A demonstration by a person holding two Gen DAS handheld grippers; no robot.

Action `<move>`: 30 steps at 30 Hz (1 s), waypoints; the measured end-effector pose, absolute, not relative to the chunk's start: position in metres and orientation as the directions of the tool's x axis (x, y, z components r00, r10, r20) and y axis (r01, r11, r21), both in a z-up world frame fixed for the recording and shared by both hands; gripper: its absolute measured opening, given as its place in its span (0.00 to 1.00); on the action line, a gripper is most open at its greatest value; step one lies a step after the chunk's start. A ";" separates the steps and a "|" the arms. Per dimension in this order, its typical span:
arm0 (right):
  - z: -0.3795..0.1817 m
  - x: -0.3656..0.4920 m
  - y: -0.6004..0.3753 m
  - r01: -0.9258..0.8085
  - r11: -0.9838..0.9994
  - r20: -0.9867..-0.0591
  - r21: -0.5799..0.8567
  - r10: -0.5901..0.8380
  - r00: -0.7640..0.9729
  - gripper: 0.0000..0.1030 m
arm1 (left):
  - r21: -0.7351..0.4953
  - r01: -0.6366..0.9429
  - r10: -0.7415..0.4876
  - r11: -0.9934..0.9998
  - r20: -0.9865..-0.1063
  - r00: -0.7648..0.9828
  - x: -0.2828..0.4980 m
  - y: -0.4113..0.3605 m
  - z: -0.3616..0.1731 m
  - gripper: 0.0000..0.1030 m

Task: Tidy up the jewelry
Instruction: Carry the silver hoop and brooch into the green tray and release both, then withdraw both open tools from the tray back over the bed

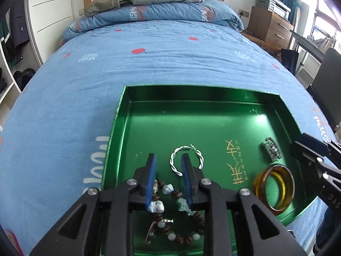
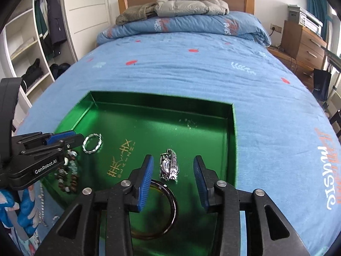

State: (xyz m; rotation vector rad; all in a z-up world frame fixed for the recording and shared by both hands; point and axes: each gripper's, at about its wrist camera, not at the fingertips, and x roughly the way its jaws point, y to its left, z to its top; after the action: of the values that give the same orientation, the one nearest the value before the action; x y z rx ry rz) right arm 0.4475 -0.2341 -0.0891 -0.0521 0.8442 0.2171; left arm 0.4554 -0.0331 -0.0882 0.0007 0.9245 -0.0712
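Note:
A green tray [image 1: 191, 98] [image 2: 162, 102] lies on the blue bed. In it are a twisted silver bangle [image 1: 177, 168] [image 2: 92, 143], a brown and white bead bracelet [image 1: 168, 213] [image 2: 68, 179], an amber bangle [image 1: 275, 187] [image 2: 168, 213] and a silver watch [image 1: 271, 149] [image 2: 169, 164]. My left gripper [image 1: 168, 160] is open above the bead bracelet, its tips by the silver bangle. My right gripper [image 2: 173, 164] is open over the tray, its fingers either side of the watch, holding nothing.
The bed's blue sheet [image 1: 106, 81] surrounds the tray. A folded quilt and jackets [image 1: 162, 4] lie at the headboard. A wardrobe [image 2: 32, 49] stands on the left, a wooden drawer unit [image 2: 302, 42] on the right. A thin chain [image 2: 41, 204] lies on the sheet left of the tray.

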 end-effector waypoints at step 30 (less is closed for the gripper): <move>0.044 0.243 -0.270 -0.180 0.979 -0.587 0.096 0.202 0.784 0.41 | -0.081 0.035 -0.081 0.996 -0.683 0.726 0.276 -0.003 0.044 0.28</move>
State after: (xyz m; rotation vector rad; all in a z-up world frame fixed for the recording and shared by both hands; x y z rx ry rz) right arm 0.2433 -0.2698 0.0438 0.0358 0.6378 0.2057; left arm 0.2764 -0.0027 0.0438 -0.0638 0.7561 -0.0640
